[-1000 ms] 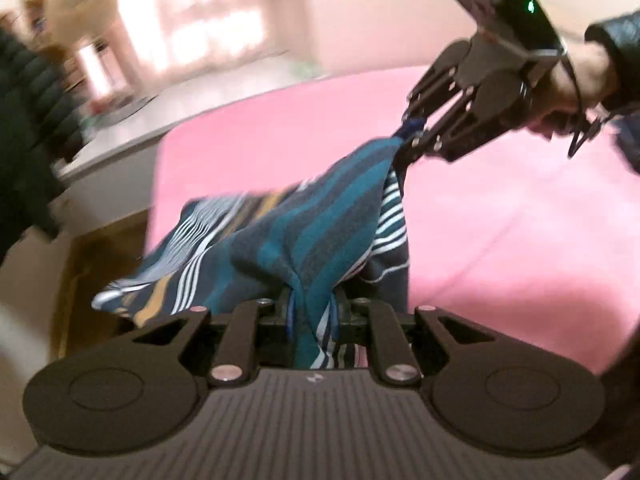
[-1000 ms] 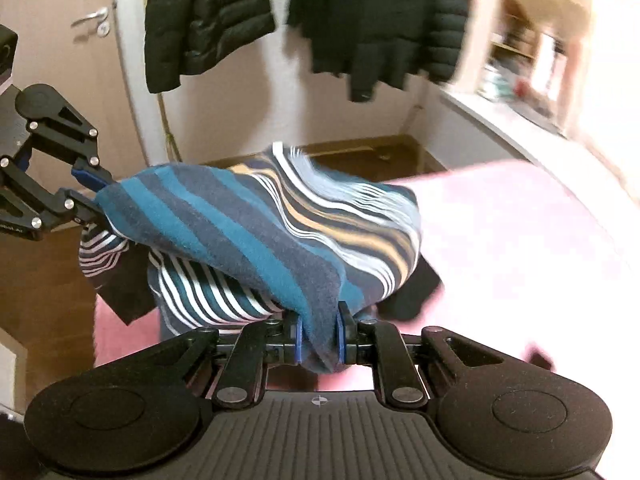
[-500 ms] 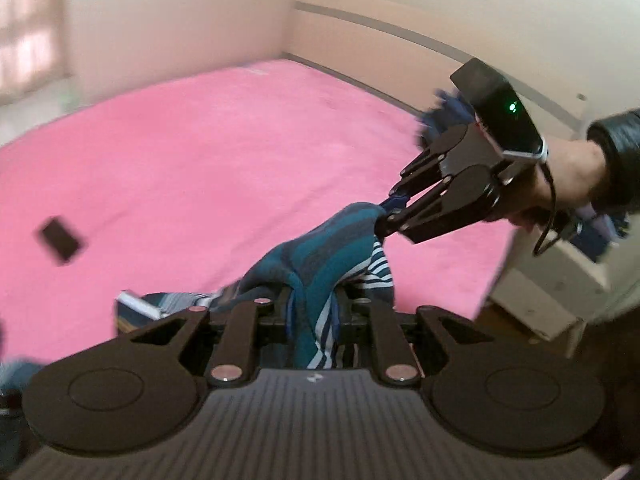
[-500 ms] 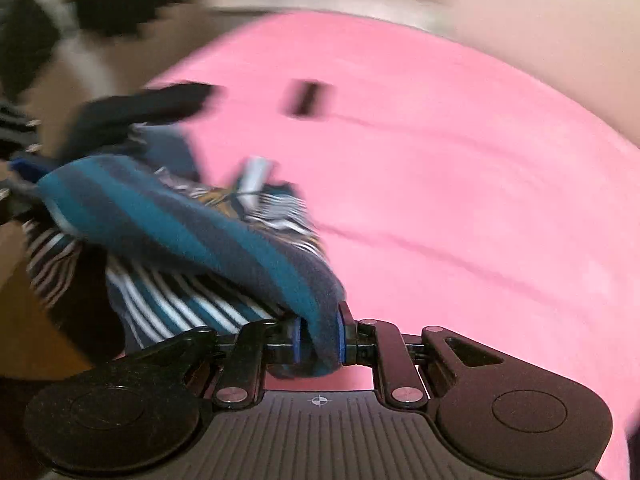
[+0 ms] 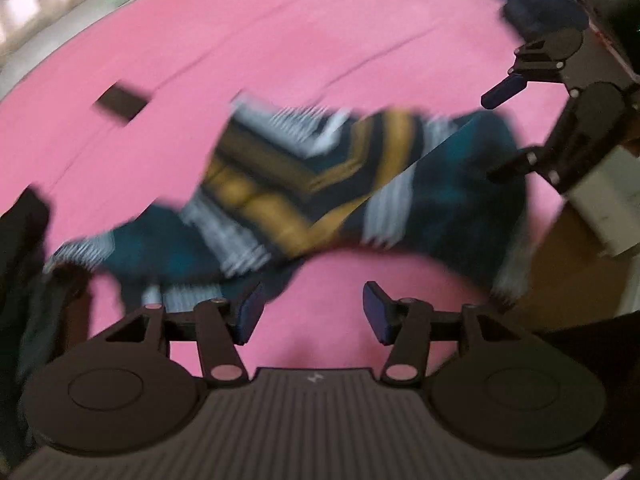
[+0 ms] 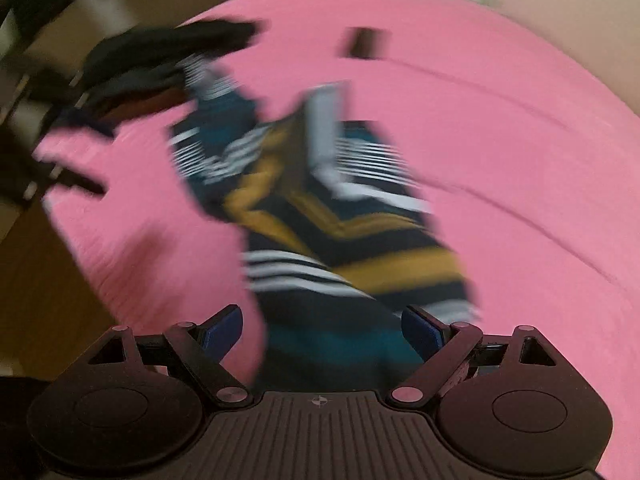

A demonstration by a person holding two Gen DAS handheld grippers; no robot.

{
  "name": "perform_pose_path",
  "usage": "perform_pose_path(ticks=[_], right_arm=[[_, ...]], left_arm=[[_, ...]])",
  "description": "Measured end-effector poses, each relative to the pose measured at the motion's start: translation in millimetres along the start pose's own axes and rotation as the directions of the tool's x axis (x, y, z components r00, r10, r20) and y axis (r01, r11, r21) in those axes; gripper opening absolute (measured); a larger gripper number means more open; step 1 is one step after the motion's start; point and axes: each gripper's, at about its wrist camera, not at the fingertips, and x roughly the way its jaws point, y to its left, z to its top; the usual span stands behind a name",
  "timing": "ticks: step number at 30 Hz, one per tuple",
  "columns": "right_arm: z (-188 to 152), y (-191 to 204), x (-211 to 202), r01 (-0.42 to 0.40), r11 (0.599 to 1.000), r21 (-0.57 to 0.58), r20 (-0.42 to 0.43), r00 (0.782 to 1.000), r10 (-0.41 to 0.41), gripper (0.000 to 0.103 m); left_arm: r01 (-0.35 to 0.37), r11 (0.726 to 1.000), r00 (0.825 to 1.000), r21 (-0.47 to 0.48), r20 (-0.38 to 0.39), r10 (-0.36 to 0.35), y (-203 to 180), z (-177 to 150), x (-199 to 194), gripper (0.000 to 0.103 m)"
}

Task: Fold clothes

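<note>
Both grippers have just let go: the left gripper [image 5: 312, 312] and right gripper [image 6: 322, 330] now gape wide, holding nothing. The striped garment [image 5: 320, 192] lies crumpled on the near part of the pink bed [image 5: 280, 40], ready for spreading.

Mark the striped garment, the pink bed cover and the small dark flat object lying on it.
striped garment [image 5: 320, 196]: left wrist view, mustard band mid-cloth.
pink bed cover [image 6: 500, 152]: right wrist view, bare stretch right of the garment.
small dark flat object [image 5: 120, 103]: left wrist view, its top face.
</note>
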Motion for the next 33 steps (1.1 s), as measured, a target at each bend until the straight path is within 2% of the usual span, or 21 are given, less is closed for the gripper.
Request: perform_pose_path(ticks=[2, 4, 7, 8, 9, 10, 11, 13, 15, 16, 18, 20, 22, 24, 26, 28, 29, 30, 31, 32, 33], right_arm=[[5.3, 27.5, 42.8, 0.0, 0.994, -0.109, -0.007, 1.0, -0.001, 0.089], [12.1, 47.1, 79.8, 0.051, 0.977, -0.208, 0.014, 0.999, -0.05, 0.089], [26.1, 66.3, 125.2, 0.138, 0.922, -0.363, 0.03, 0.99, -0.136, 0.089], [27.7, 72.1, 143.1, 0.135, 0.891, -0.433, 0.007, 0.989, -0.146, 0.087], [28.6, 73.7, 156.0, 0.12, 0.871, -0.476, -0.016, 0.989, -0.146, 0.072], [30.6, 68.1, 155.7, 0.089, 0.883, -0.461, -0.03, 0.993, -0.115, 0.003], [36.3, 56.5, 146.2, 0.052, 0.917, -0.395, -0.037, 0.997, -0.072, 0.007], [48.1, 25.8, 104.3, 0.012, 0.974, -0.225, 0.005, 1.0, -0.012, 0.005], [55.5, -13.8, 46.9, -0.033, 0.999, -0.004, 0.085, 0.996, 0.033, 0.005], [55.9, -35.4, 14.2, -0.035, 0.995, 0.098, 0.138, 0.99, 0.021, 0.005], [46.0, -74.6, -54.1, 0.023, 0.972, 0.233, 0.23, 0.97, -0.078, 0.005], [30.5, -110.1, -119.9, 0.092, 0.935, 0.344, 0.294, 0.935, -0.2, 0.005], [-0.5, -141.1, -178.5, 0.181, 0.882, 0.436, 0.316, 0.887, -0.338, 0.005], [-44.7, -176.7, -219.9, 0.265, 0.798, 0.542, 0.283, 0.836, -0.47, 0.005], [-93.9, -214.2, -253.3, 0.337, 0.687, 0.644, 0.219, 0.779, -0.587, 0.005], [-143.9, -252.0, -280.7, 0.395, 0.557, 0.731, 0.131, 0.719, -0.682, 0.005], [-171.4, -272.6, -279.3, 0.418, 0.485, 0.768, 0.062, 0.706, -0.705, 0.006], [-202.0, -295.9, -274.1, 0.432, 0.406, 0.805, -0.019, 0.702, -0.711, 0.006], [-233.9, -320.4, -264.5, 0.444, 0.33, 0.833, -0.101, 0.708, -0.699, 0.006], [-260.6, -341.1, -251.7, 0.465, 0.279, 0.841, -0.176, 0.721, -0.67, 0.018], [-281.6, -357.2, -237.9, 0.48, 0.256, 0.839, -0.233, 0.743, -0.628, 0.025]], left_arm=[[-0.031, 0.999, 0.999, -0.03, -0.02, 0.031, 11.4, -15.1, 10.5, 0.052], [-0.033, 0.997, 0.999, -0.065, -0.026, 0.032, 18.0, -31.2, 6.6, 0.053], [-0.04, 0.994, 0.998, -0.104, -0.047, 0.035, 20.4, -52.1, 4.1, 0.057], [-0.041, 0.993, 0.998, -0.111, -0.061, 0.034, 18.8, -57.4, 4.4, 0.058], [-0.042, 0.992, 0.996, -0.115, -0.077, 0.033, 17.5, -62.7, 4.8, 0.059], [-0.046, 0.992, 0.995, -0.116, -0.091, 0.036, 15.6, -65.8, 3.1, 0.059], [-0.05, 0.993, 0.995, -0.111, -0.096, 0.04, 14.0, -66.1, 3.6, 0.059], [-0.053, 0.994, 0.996, -0.094, -0.072, 0.046, 12.7, -63.0, -1.5, 0.059], [-0.045, 0.995, 0.999, -0.091, -0.031, 0.043, 13.4, -55.1, -11.0, 0.06], [-0.038, 0.995, 0.999, -0.09, -0.001, 0.038, 14.8, -49.0, -17.1, 0.06], [-0.027, 0.997, 0.998, -0.077, 0.058, 0.032, 17.1, -34.9, -25.5, 0.063], [-0.017, 0.998, 0.993, -0.056, 0.119, 0.023, 19.5, -17.5, -30.9, 0.063], [-0.003, 1.0, 0.986, -0.029, 0.167, 0.007, 20.6, 1.5, -32.5, 0.063], [-0.006, 1.0, 0.982, 0.007, 0.19, 0.005, 19.1, 21.4, -30.5, 0.063], [-0.024, 0.999, 0.978, 0.034, 0.208, 0.016, 16.9, 40.6, -28.4, 0.064], [-0.04, 0.999, 0.975, 0.031, 0.22, 0.032, 13.1, 60.3, -23.4, 0.068], [-0.046, 0.999, 0.975, 0.019, 0.219, 0.041, 10.4, 70.2, -18.0, 0.07], [-0.051, 0.999, 0.976, 0.003, 0.212, 0.049, 8.1, 79.4, -11.0, 0.072], [-0.056, 0.998, 0.978, -0.01, 0.2, 0.057, 5.3, 88.4, -1.5, 0.072], [-0.063, 0.998, 0.981, -0.021, 0.185, 0.066, 1.8, 97.8, 9.5, 0.072], [-0.071, 0.997, 0.983, -0.035, 0.166, 0.076, -2.1, 107.4, 21.7, 0.072]])
